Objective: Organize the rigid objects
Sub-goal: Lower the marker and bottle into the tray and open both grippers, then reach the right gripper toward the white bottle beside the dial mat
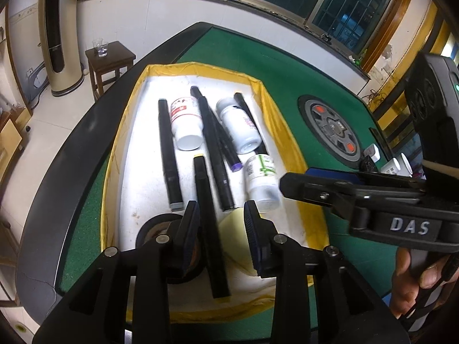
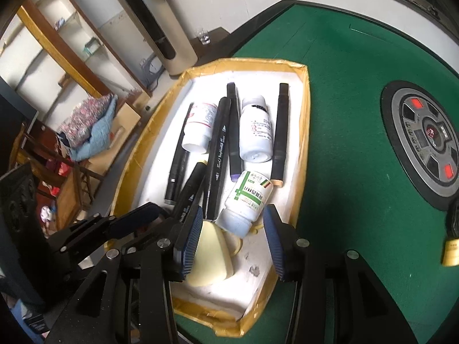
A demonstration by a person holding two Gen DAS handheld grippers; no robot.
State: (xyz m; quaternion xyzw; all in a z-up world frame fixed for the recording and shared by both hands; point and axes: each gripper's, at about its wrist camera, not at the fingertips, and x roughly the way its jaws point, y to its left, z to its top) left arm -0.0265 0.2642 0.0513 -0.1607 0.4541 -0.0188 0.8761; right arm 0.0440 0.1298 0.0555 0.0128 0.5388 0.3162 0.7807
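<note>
Over the yellow-rimmed tray point(image 2: 304, 91), my left gripper point(image 1: 221, 220) straddles a black marker point(image 1: 210, 229) and my right gripper point(image 2: 232, 229), also open, frames the green-label bottle point(image 2: 243, 203); I'd centre each before squeezing.

barred windows point(image 1: 352, 3) (dark outside) — white tiled floor point(image 1: 17, 143), wooden stool point(image 1: 110, 61).

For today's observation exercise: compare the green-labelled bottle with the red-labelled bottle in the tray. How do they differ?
The green-labelled bottle lies near the front of the tray, just ahead of the right tongs; the red-labelled bottle lies farther back on the left. The green-labelled bottle is tilted diagonally; the red-labelled bottle runs nearly lengthwise with the markers. Its label is green-printed, the other's red. Both are white, capped, lying on their sides.
</note>
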